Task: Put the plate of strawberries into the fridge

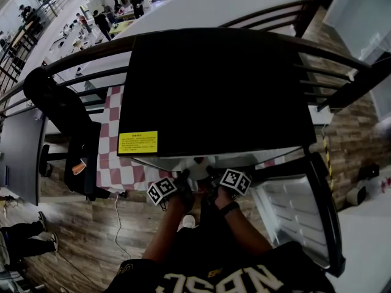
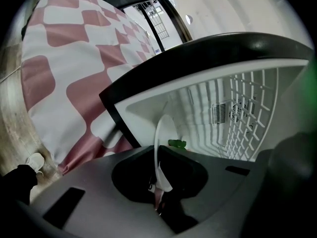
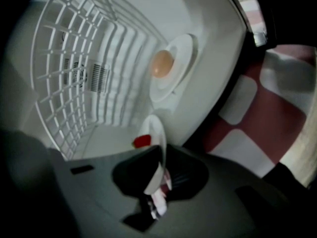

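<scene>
A white plate (image 2: pixel 160 138) stands edge-on between both grippers, at the mouth of the open black fridge (image 1: pixel 214 90). My left gripper (image 2: pixel 157 195) is shut on the plate's rim; a green strawberry leaf (image 2: pixel 177 144) shows just past it. My right gripper (image 3: pixel 157 185) is shut on the opposite rim of the plate (image 3: pixel 156 133), and a red strawberry (image 3: pixel 142 141) lies on it. In the head view the left gripper (image 1: pixel 183 182) and the right gripper (image 1: pixel 212 177) sit side by side under the fridge's front edge, with the plate (image 1: pixel 199 163) mostly hidden.
Inside the fridge a white wire shelf (image 3: pixel 74 58) runs overhead, and a round lamp (image 3: pixel 162 63) sits on the wall. The fridge door (image 1: pixel 305 218) hangs open at the right. A pink-and-white checked cloth (image 2: pixel 74 68) covers the table beneath. A black chair (image 1: pixel 61 121) stands at the left.
</scene>
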{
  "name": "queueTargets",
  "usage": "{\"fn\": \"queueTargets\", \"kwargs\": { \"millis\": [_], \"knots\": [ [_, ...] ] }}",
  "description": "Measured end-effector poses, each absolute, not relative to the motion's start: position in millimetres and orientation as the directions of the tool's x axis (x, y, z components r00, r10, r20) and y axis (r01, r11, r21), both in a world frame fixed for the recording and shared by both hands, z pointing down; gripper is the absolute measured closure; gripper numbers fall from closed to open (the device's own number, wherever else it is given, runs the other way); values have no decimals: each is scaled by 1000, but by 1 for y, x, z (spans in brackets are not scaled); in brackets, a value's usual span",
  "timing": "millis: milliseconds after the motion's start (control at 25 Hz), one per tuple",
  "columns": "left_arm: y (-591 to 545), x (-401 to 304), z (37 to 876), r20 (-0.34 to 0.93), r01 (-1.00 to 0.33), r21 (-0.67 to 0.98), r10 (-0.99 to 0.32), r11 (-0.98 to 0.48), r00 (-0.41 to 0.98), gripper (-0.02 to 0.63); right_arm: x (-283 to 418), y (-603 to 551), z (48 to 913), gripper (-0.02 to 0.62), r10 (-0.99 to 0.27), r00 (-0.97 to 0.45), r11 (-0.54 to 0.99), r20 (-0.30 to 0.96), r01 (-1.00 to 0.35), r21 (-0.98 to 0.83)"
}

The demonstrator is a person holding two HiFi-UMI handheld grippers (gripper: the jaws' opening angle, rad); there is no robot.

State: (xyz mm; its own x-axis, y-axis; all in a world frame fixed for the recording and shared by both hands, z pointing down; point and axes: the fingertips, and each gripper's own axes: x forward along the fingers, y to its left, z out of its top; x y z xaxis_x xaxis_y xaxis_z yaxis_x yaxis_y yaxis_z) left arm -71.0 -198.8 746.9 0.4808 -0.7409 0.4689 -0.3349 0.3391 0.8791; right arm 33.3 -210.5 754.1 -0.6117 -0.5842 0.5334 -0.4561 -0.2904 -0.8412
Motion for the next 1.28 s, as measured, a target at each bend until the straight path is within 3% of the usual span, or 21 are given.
{"fn": "queueTargets", "kwargs": {
  "millis": [880,1000,1160,1280],
  "knots": [
    [-208,-75,751,474,-308,878,-754,366,454,571,29,-218,751,543,-528,-612,-228,589,-566,-792],
    [-209,-74,751,471,-297,880,-755,370,456,571,25,-218,745,484,-524,-626,-170,578,-589,-790],
    [-211,-71,748,463,-282,885,-763,371,450,572,19,-217,735,345,-521,-630,-112,576,-618,-778],
    [-211,-70,748,462,-275,886,-768,374,444,572,23,-214,732,313,-518,-609,-77,601,-666,-742]
  ]
}}
